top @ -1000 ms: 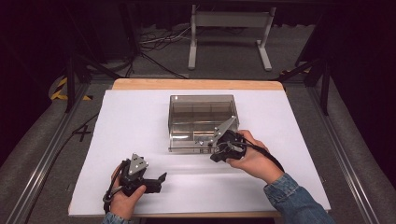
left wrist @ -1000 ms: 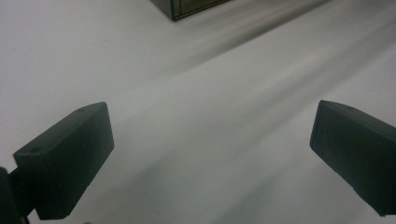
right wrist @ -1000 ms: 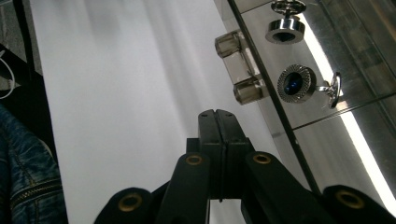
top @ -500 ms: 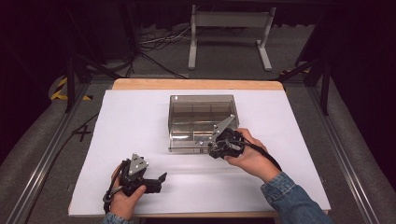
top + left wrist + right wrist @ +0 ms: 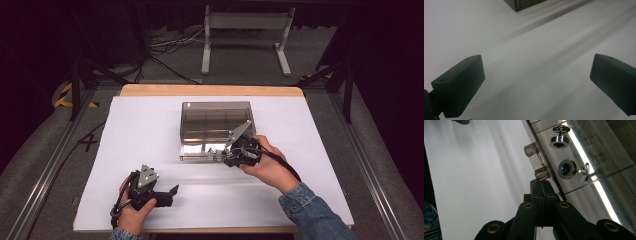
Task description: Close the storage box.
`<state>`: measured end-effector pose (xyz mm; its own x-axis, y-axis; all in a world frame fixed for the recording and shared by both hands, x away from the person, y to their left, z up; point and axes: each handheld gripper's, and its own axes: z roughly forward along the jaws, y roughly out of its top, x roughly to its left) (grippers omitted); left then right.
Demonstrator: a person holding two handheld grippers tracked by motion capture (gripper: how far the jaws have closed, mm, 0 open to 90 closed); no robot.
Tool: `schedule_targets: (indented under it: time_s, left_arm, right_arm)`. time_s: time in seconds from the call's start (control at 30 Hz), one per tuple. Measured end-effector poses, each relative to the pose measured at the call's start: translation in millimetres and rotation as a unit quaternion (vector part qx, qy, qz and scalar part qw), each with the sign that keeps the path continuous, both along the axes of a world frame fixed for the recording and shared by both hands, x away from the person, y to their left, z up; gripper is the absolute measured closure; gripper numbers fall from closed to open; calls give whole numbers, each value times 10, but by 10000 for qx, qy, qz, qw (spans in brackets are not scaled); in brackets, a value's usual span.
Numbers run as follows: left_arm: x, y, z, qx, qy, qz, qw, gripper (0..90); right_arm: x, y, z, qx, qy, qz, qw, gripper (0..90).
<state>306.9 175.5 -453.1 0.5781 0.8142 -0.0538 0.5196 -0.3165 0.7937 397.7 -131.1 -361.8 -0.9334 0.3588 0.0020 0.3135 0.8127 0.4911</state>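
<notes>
Pressing its jaws fully together, the right gripper [image 5: 541,192] is sitting at the near right corner of the clear compartment box [image 5: 216,120], just below its handle [image 5: 535,162]; whether it is pinching the lid's edge is hard to tell. Two cufflinks [image 5: 567,169] are lying inside. Resting near left, well apart, the left gripper [image 5: 536,82] is standing wide over the white table [image 5: 140,130].
</notes>
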Motion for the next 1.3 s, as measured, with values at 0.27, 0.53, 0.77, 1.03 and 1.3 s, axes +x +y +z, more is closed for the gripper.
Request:
schedule_targets:
  time_s: [0.27, 0.53, 0.77, 1.03, 1.3]
  left_arm:
    - [1, 1, 0, -5, -1, -3, 10000, 3]
    - [0, -5, -2, 2, 15, -11, 10000, 3]
    - [3, -3, -5, -8, 10, -15, 10000, 4]
    - [3, -3, -4, -6, 5, -12, 10000, 3]
    - [4, -3, -6, -8, 7, -15, 10000, 3]
  right_arm:
    - [53, 4, 20, -13, -89, -82, 9999, 900]
    - [135, -3, 53, 129, -138, -256, 9995, 900]
    - [206, -9, 65, 141, -230, -388, 9989, 900]
    - [293, -38, 49, 189, -365, -561, 9976, 900]
    - [355, -49, 30, 248, -485, -678, 9962, 900]
